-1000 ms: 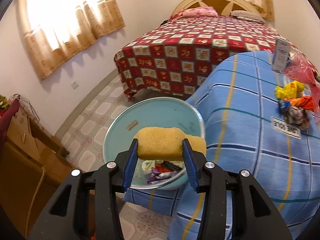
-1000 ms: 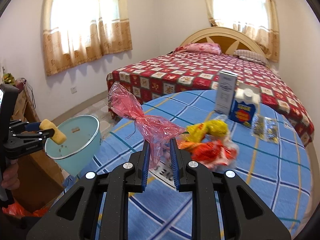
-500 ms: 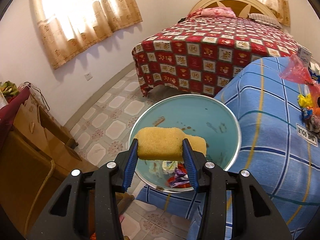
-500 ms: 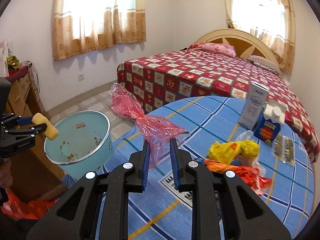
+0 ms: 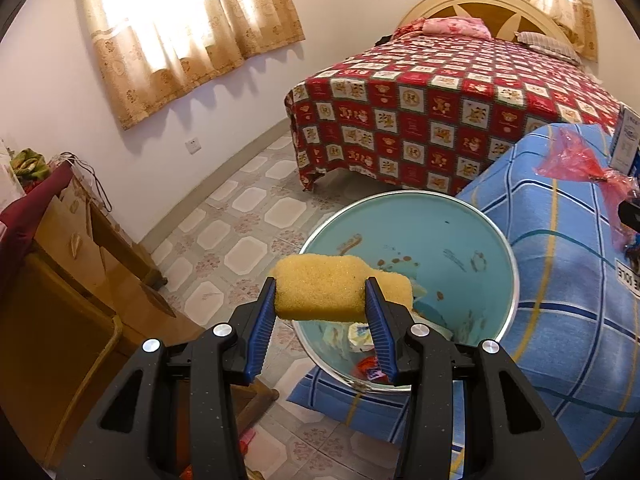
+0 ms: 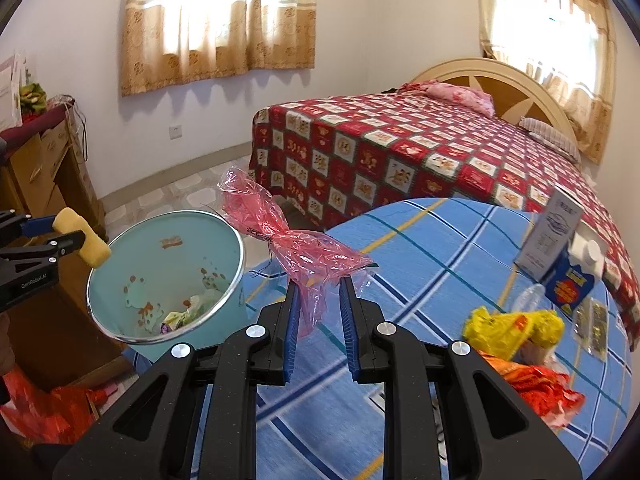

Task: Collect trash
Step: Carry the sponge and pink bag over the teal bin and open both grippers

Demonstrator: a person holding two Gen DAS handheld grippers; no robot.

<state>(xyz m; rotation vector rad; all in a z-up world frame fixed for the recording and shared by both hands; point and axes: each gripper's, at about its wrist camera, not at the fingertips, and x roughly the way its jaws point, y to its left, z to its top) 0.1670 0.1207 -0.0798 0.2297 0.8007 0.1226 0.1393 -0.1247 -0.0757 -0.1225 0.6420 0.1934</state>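
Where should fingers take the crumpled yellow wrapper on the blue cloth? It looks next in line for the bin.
My judgement: pinch the yellow wrapper across its raised, bunched middle, coming from above. It lies in a loose crumpled heap against the orange wrapper, so a side approach would likely snag that one or push both along the blue cloth.

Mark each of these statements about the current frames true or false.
1. The left hand-held gripper holds a yellow sponge. True.
2. The right hand-held gripper grips a milk carton. False: it pinches a pink plastic bag.
3. The light blue bin already contains trash. True.
4. The bin stands on the bed. False: it sits beside the blue checked tablecloth, away from the red patterned bed.
5. The white box lies flat. False: it stands upright.
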